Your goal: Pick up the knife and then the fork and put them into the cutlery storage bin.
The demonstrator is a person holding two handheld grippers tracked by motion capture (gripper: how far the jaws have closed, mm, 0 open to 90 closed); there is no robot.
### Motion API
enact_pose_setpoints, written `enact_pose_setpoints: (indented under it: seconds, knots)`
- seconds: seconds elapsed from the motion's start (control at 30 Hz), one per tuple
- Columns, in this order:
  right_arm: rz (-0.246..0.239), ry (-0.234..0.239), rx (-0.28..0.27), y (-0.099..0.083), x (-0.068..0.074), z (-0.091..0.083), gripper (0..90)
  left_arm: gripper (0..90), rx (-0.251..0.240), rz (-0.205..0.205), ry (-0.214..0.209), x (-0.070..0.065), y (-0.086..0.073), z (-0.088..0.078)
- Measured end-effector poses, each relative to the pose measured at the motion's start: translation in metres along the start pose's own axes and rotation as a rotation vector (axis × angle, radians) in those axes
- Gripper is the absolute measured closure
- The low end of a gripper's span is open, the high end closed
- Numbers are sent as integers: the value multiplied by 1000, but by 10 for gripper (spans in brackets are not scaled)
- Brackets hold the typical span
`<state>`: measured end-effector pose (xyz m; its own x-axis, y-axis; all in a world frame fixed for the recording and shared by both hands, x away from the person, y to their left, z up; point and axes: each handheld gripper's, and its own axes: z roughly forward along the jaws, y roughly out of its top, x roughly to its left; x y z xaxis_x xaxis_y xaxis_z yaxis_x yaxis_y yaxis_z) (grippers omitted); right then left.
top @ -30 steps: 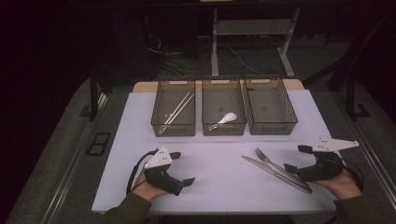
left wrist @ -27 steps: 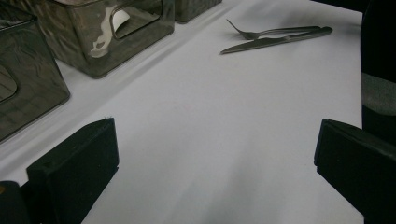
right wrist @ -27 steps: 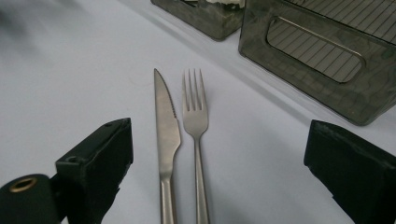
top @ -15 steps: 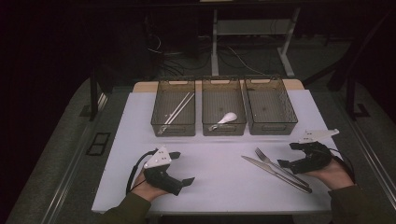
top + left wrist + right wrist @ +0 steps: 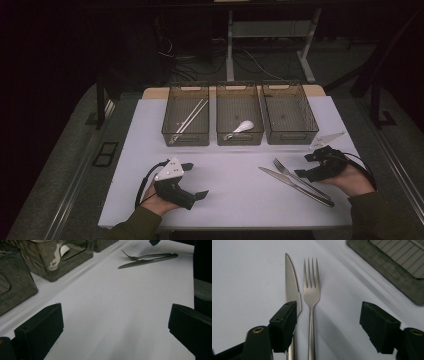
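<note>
A steel fork point(image 5: 286, 170) point(image 5: 311, 290) and a serrated knife point(image 5: 292, 185) point(image 5: 291, 287) lie side by side on the white table top point(image 5: 235, 175), at the right. My right gripper point(image 5: 305, 166) point(image 5: 329, 326) hovers low over their handles. Its jaws have just been closing and stand open, with the fork's handle between them and untouched. The knife's handle runs under one pad point(image 5: 284, 325). My left gripper point(image 5: 196, 180) point(image 5: 115, 327) rests open at the front left with nothing between its jaws. It looks across at the fork point(image 5: 145, 256) and knife point(image 5: 145, 262).
Three dark clear bins stand in a row at the back. The left bin point(image 5: 185, 136) holds chopsticks point(image 5: 192, 117), the middle bin point(image 5: 240, 139) holds a white spoon point(image 5: 243, 126), and the right bin point(image 5: 292, 137) has nothing in it.
The right gripper has moved left and up the picture, over the cutlery handles, and its jaws have narrowed. The left gripper has stayed put.
</note>
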<state>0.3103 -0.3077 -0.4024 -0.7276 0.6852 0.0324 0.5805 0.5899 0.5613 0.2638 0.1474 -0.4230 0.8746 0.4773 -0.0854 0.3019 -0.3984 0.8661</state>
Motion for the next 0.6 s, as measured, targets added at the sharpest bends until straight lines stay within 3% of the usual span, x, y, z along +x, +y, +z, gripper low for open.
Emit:
enact_pose_setpoints:
  seconds: [0.4, 0.6]
  knots:
    - [-11, 41, 153, 1, 4, 17, 549, 0, 1, 4, -5, 0, 0, 0]
    - [-23, 39, 218, 2, 7, 25, 631, 0, 0, 2, -6, 0, 0, 0]
